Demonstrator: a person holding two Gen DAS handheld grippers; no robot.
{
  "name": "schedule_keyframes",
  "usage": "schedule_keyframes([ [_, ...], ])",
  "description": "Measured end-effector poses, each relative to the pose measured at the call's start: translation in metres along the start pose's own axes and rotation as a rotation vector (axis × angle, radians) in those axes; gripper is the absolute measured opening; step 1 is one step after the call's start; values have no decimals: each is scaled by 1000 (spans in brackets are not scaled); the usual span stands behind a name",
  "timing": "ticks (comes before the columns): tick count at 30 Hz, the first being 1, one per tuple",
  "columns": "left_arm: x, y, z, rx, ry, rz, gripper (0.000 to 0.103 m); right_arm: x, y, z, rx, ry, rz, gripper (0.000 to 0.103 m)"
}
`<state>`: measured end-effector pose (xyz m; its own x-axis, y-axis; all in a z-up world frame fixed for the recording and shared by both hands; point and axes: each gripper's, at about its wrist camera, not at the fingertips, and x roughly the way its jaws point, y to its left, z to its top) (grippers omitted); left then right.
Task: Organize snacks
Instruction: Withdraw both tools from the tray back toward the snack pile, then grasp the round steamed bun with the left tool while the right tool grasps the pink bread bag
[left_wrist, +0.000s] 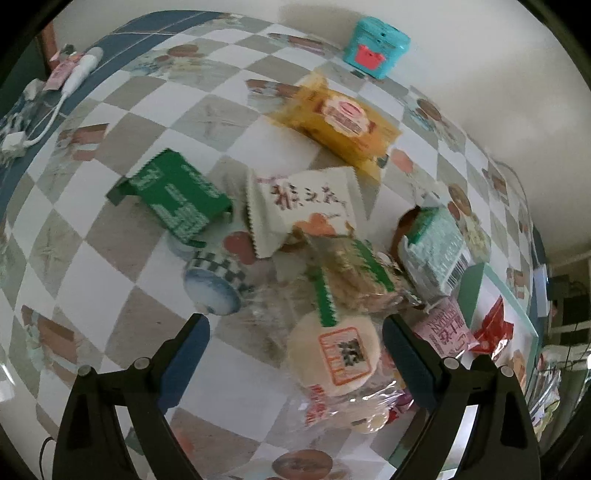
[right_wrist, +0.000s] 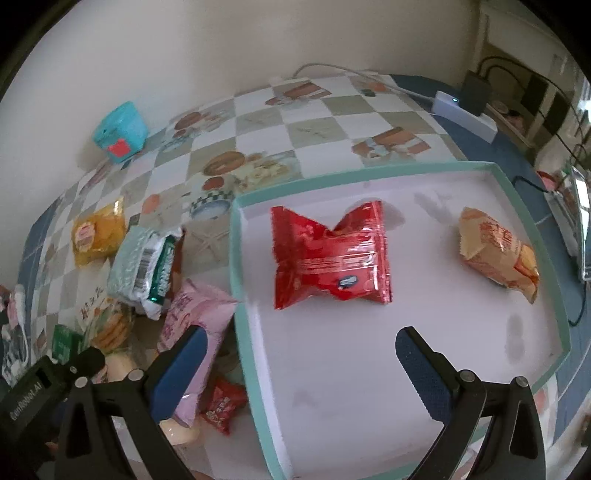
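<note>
Snack packets lie in a loose heap on the checkered oilcloth table (left_wrist: 110, 258), just outside the left wall of a shallow white tray with a mint-green rim (right_wrist: 233, 258). Inside the tray, a glossy red foil packet (right_wrist: 330, 254) lies near the middle and a tan-orange biscuit packet (right_wrist: 496, 254) lies toward the right wall, the two well apart.

The left gripper (left_wrist: 295, 354) hangs over the heap with its blue-padded fingers (left_wrist: 186, 354) spread wide and nothing between them. Directly below its gap lies a clear-wrapped round pale rice cracker with an orange label (left_wrist: 334, 354). Beyond that, a clear packet with a green band (left_wrist: 351, 275) leans against a cream packet with red lettering (left_wrist: 303, 206). A dark green serrated-edge packet (left_wrist: 173, 195) lies to the left of the cream one, and a yellow-orange packet (left_wrist: 340, 122) lies farther toward the back edge. A pale mint packet with a barcode (left_wrist: 432, 251) and a pink packet (left_wrist: 443, 332) sit beside the tray wall.

The right gripper (right_wrist: 299, 354) hovers over the near part of the tray, fingers (right_wrist: 421, 373) wide apart and holding nothing. Its left finger overhangs the tray's left wall above the pink packet, and a small red sachet (right_wrist: 221, 406) lies on the table below it.

A turquoise box with a red patch (left_wrist: 376, 48) stands at the table's back edge against the wall. A white power strip (right_wrist: 465, 114) rests at the far right corner.
</note>
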<state>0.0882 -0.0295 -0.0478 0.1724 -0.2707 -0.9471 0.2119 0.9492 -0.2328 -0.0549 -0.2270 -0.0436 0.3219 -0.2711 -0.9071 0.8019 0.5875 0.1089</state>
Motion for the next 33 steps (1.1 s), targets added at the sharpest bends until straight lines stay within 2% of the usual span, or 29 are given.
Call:
schedule_keyframes([
  [8,16,-18,-1,46,39,35,93,2,2,1,-2,2,7,103],
  [12,18,-23,-1,61,50,17,76,1,5,1,-6,-6,23,103],
  [16,18,-31,-4,83,48,13,68,-2,13,2,-30,-20,50,102],
  [21,21,-29,-3,59,59,16,68,-5,23,2,-43,-32,94,98],
  [28,25,-4,4,2,58,110,67,-12,39,0,-82,-54,148,92],
  [33,28,17,10,-62,68,149,67,-5,52,-4,-103,-9,184,86],
])
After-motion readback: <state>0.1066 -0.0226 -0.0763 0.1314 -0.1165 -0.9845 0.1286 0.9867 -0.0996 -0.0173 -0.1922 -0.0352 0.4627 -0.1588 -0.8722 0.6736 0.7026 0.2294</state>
